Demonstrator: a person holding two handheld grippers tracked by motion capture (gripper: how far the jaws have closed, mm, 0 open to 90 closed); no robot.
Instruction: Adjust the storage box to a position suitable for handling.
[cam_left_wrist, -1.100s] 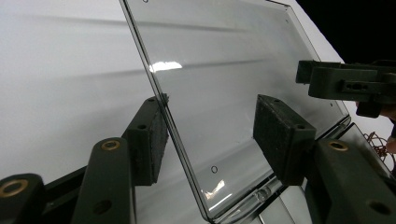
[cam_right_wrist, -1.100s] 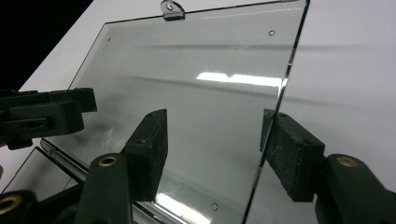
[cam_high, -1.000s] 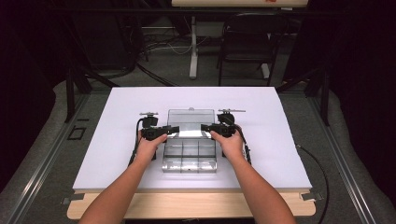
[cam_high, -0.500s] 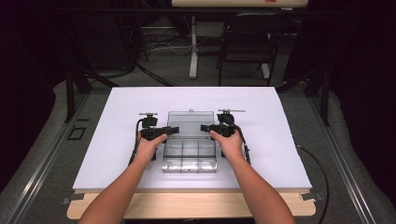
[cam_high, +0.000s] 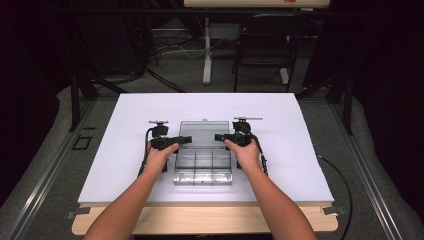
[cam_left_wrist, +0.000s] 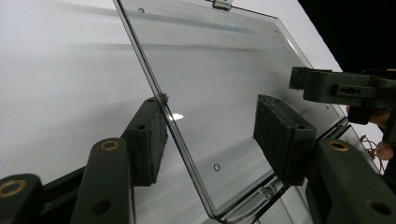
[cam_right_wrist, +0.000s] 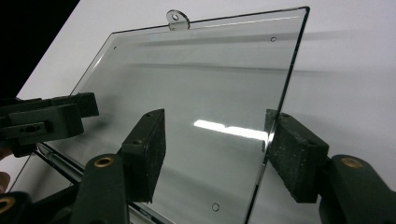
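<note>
A clear plastic organizer box (cam_high: 202, 160) stands on the white counter (cam_high: 125, 125), a little toward the person's side of its middle. Its lid (cam_high: 202, 131) is open and leans back, away from the person, and the tray part in front shows several small compartments.

The left gripper (cam_high: 184, 140) is at the left edge of the lid, held by the left hand (cam_high: 160, 157). In the left gripper view its two black jaws stand apart, one on each side of the lid's side edge (cam_left_wrist: 182, 140). One pad (cam_left_wrist: 149, 140) is very near this edge, but I cannot tell if it touches; the other pad (cam_left_wrist: 280, 135) is clearly away from the plastic.

The right gripper (cam_high: 221, 136) is at the right edge of the lid, held by the right hand (cam_high: 246, 155). In the right gripper view its jaws are also apart, with the lid's side edge (cam_right_wrist: 275, 121) between them. The outer pad (cam_right_wrist: 292, 156) is just beside the edge, and the inner pad (cam_right_wrist: 147, 149) is over the clear surface, well apart from it.

A small tab (cam_right_wrist: 177, 18) with a hole sticks out from the far edge of the lid. Each gripper view shows also the other gripper across the lid. Behind the counter, a dark chair (cam_high: 265, 45) stands on the floor.
</note>
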